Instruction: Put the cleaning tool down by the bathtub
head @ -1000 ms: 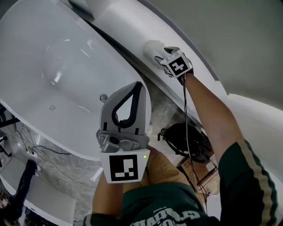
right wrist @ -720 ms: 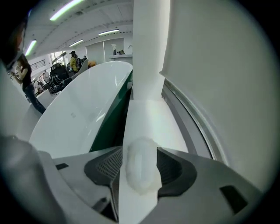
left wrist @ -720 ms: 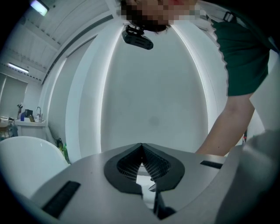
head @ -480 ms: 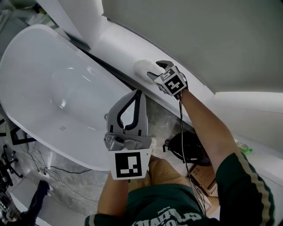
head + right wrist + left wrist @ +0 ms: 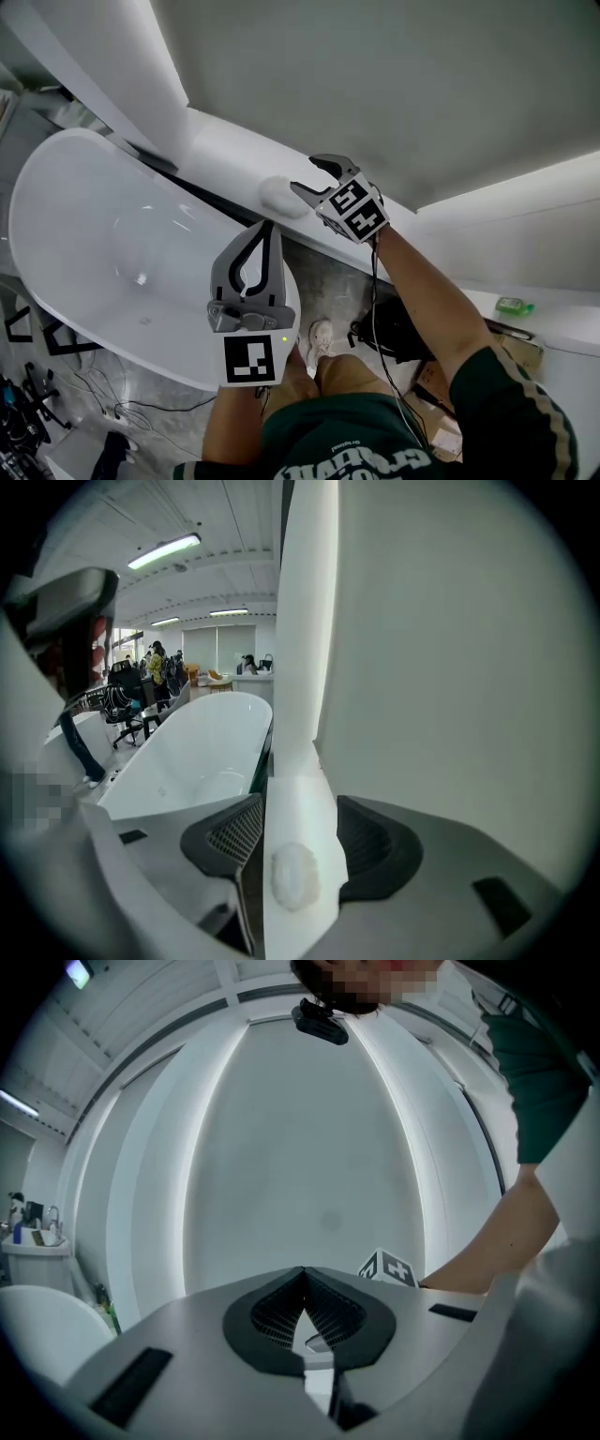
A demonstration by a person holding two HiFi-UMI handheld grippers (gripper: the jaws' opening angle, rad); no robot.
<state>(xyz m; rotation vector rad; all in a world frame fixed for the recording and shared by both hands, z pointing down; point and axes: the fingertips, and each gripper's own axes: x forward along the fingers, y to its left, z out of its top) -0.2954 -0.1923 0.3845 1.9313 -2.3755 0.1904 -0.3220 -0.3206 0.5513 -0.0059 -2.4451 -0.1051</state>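
The cleaning tool (image 5: 279,197), a small white fluffy pad, lies on the white ledge (image 5: 223,150) behind the bathtub (image 5: 84,234). My right gripper (image 5: 307,176) hovers just right of it, open and empty. In the right gripper view the pad (image 5: 295,874) shows on the ledge (image 5: 296,752) below the spread jaws of the right gripper (image 5: 298,803), untouched by them. My left gripper (image 5: 271,227) is held over the tub's near rim, shut with its tips meeting and nothing in them. The left gripper (image 5: 304,1271) faces the grey wall.
A grey wall rises behind the ledge, and a white pillar (image 5: 103,66) stands at its left end. A black bag (image 5: 398,328) and the person's shoe (image 5: 319,337) are on the floor by the tub. Cables (image 5: 56,398) lie lower left. A small green object (image 5: 514,305) rests farther right.
Both grippers have risen. The right one has lifted off the ledge and away from the pad, which stays where it lay. The head view has tilted up toward the wall.
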